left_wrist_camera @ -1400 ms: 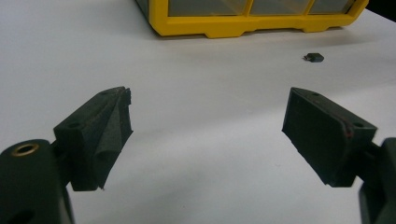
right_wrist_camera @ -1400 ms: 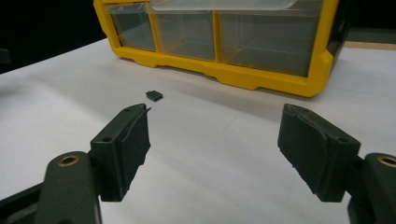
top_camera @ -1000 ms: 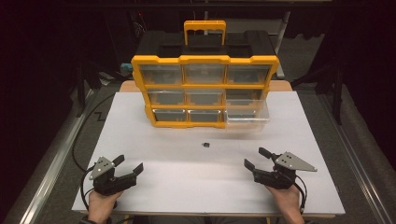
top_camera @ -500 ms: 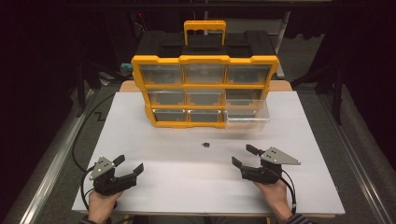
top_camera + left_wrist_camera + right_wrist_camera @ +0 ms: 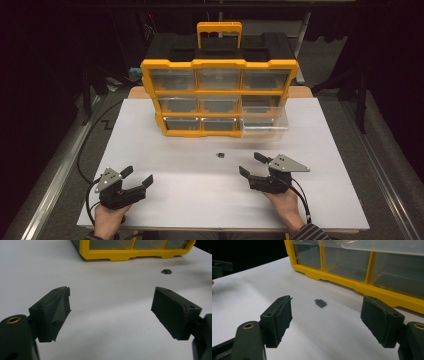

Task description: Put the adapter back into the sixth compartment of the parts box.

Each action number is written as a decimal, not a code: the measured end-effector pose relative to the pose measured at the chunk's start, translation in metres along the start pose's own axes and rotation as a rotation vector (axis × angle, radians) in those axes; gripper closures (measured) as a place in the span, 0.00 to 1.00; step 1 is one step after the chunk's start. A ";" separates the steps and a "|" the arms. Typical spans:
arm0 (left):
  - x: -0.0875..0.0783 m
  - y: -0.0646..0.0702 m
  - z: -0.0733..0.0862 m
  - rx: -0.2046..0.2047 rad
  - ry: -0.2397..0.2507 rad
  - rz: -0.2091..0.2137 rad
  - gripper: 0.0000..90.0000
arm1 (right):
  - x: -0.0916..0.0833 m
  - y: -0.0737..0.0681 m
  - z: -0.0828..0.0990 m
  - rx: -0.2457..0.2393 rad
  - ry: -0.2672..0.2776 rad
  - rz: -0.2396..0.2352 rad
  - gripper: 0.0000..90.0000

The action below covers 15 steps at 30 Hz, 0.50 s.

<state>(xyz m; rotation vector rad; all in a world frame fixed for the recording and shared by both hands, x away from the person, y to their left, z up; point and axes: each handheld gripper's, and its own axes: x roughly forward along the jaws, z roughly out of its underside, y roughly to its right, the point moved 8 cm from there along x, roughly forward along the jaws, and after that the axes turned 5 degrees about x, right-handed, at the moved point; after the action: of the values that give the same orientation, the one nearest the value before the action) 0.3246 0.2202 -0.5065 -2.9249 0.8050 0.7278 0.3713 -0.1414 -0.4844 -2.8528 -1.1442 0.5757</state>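
Resting on white table (image 5: 165, 150) – both tongs agape, empty – dark rm, yellow organiser (image 5: 220, 95).

small dark plug (image 5: 219, 155), flat on white table (image 5: 150, 145)

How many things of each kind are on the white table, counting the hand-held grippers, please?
Organiser: 1
Small dark part: 1
Hand-held grippers: 2, left and right, both open
Total: 4
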 end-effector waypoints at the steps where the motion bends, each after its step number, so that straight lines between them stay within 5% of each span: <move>1: 0.001 0.000 0.000 0.003 -0.002 0.002 0.18 | 0.001 -0.001 0.000 -0.001 -0.003 0.001 0.29; 15: 0.000 0.001 0.000 0.006 -0.003 0.006 0.18 | 0.024 -0.013 -0.001 0.004 -0.042 -0.026 0.29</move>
<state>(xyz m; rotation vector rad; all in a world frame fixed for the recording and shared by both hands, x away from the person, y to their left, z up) 0.3239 0.2191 -0.5065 -2.9169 0.8144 0.7288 0.3792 -0.1155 -0.4893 -2.8312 -1.1822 0.6383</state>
